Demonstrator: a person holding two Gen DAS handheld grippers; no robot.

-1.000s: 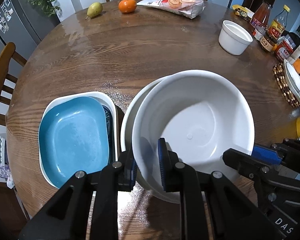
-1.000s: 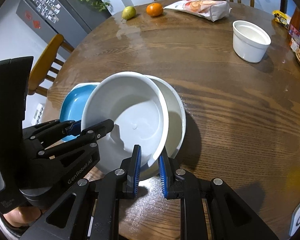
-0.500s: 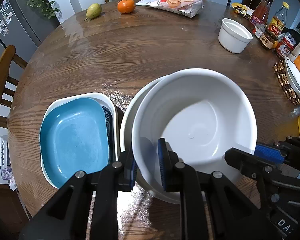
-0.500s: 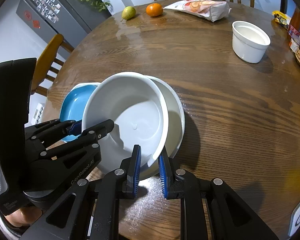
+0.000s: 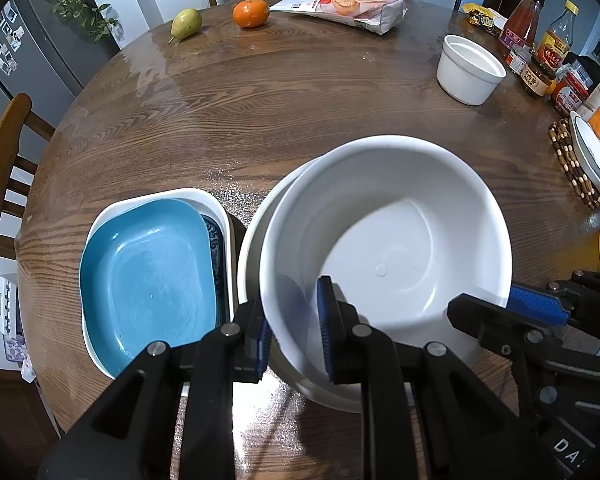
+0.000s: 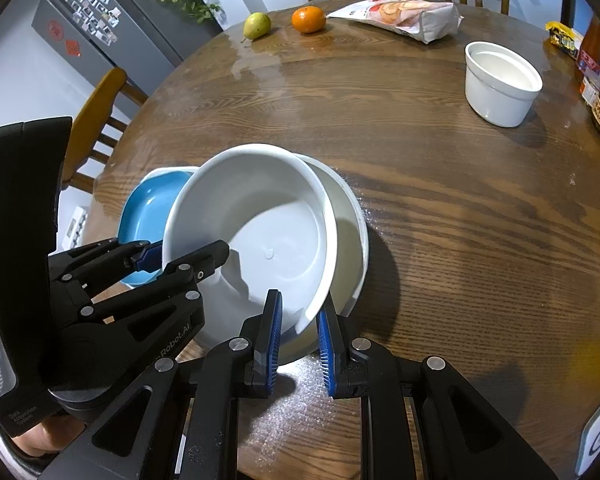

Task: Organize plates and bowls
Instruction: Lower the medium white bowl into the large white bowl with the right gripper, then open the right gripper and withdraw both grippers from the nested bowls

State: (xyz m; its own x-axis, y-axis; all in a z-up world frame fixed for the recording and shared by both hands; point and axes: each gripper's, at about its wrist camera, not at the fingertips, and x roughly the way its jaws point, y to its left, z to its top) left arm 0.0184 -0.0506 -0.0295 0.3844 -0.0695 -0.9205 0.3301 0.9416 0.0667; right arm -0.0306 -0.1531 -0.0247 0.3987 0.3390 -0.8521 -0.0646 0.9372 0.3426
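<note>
Both grippers, left gripper (image 5: 292, 330) and right gripper (image 6: 298, 338), clamp narrow fingers on the upper white bowl's (image 5: 388, 248) near rim, tilted inside a second white bowl (image 6: 350, 236) on the wooden counter (image 5: 260, 112), beside the blue plate (image 5: 148, 280).

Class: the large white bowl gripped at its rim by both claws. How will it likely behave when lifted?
The large white bowl looks rigid, so it should keep shape. Its glossy rim may slip between left claw and right claw. Tilted, it could tip.
</note>
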